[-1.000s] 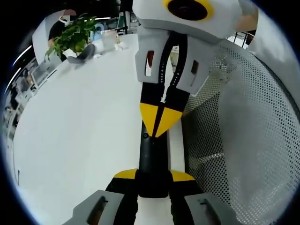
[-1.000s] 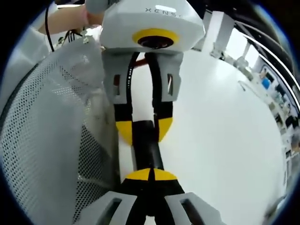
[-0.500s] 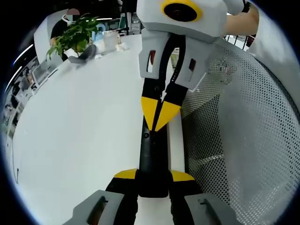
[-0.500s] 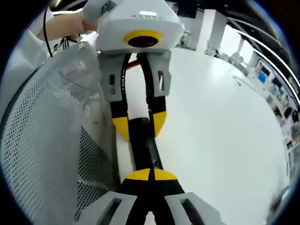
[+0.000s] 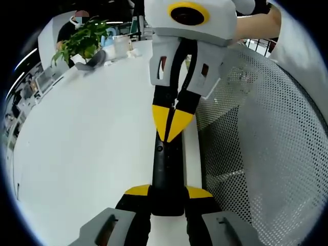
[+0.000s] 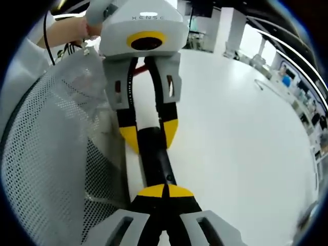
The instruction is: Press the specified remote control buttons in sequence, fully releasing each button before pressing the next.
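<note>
Two sets of tongs are seen at one black remote control [image 5: 166, 171], which lies on the white desk [image 5: 87, 148] just beside a white mesh basket [image 5: 266, 154]. The left tongs [image 5: 167, 197] are clamped on the remote's near end. The right tongs [image 6: 165, 190] are pressed together, tips touching, and rest on the remote's far end, seemingly on a button. Which press in the sequence this is cannot be told; no button labels are legible. Release and any further presses are judged to be left. Beyond the remote, well apart, a potted plant [image 5: 82, 38] stands. The basket crowds one side of the remote.
</note>
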`<action>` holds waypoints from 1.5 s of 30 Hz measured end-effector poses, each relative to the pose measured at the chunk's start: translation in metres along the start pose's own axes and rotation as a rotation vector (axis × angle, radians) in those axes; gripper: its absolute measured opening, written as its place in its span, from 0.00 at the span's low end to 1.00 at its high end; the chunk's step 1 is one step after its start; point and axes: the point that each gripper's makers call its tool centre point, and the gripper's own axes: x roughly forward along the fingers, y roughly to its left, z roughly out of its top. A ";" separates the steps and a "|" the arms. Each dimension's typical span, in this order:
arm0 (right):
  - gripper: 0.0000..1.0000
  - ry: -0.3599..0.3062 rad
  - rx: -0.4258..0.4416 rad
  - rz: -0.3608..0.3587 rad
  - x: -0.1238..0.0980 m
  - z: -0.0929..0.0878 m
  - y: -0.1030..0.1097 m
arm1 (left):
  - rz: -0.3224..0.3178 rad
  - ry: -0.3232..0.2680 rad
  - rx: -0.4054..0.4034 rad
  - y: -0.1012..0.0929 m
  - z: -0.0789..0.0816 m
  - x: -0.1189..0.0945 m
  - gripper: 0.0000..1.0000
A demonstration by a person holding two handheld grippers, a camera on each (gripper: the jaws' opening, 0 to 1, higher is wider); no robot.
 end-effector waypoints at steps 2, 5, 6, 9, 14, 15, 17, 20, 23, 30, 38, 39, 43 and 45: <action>0.00 0.002 0.004 0.004 0.001 0.001 -0.001 | 0.000 -0.001 -0.001 0.000 0.000 0.000 0.24; 0.00 0.010 0.007 0.012 0.001 0.001 -0.001 | 0.000 -0.002 -0.002 0.000 0.000 0.000 0.24; 0.00 0.011 0.004 0.014 0.001 0.001 -0.001 | 0.000 -0.002 -0.001 0.000 0.000 0.000 0.24; 0.00 0.019 -0.002 0.015 0.001 0.001 -0.001 | 0.000 -0.004 -0.001 0.000 0.000 0.000 0.24; 0.00 0.039 -0.017 0.017 0.003 0.003 -0.002 | -0.002 -0.004 -0.002 0.000 0.000 -0.001 0.24; 0.00 0.039 -0.018 0.016 0.003 0.003 -0.002 | -0.003 -0.003 -0.002 0.000 0.000 0.000 0.24; 0.00 0.036 -0.014 0.014 0.003 0.003 -0.003 | -0.003 -0.003 -0.003 0.001 0.000 -0.001 0.24; 0.00 0.033 -0.011 0.014 0.003 0.003 -0.003 | -0.002 -0.005 -0.003 0.001 0.000 -0.001 0.24; 0.00 0.033 -0.032 0.013 0.003 0.004 -0.003 | -0.001 -0.006 -0.004 0.001 0.000 -0.001 0.24; 0.00 0.022 -0.053 -0.006 0.006 0.007 -0.005 | 0.003 -0.008 -0.005 0.002 0.000 -0.001 0.24; 0.00 0.018 -0.014 0.017 0.008 0.011 -0.006 | 0.001 -0.011 -0.005 0.002 0.000 -0.001 0.24; 0.00 0.019 -0.012 0.017 0.009 0.011 -0.005 | 0.001 -0.013 -0.006 0.001 0.000 -0.001 0.24; 0.00 0.036 -0.004 0.026 0.010 0.012 -0.006 | 0.001 -0.014 -0.007 0.001 0.000 -0.001 0.24; 0.00 0.044 0.002 0.033 0.010 0.012 -0.006 | 0.001 -0.013 -0.007 0.001 0.000 -0.001 0.24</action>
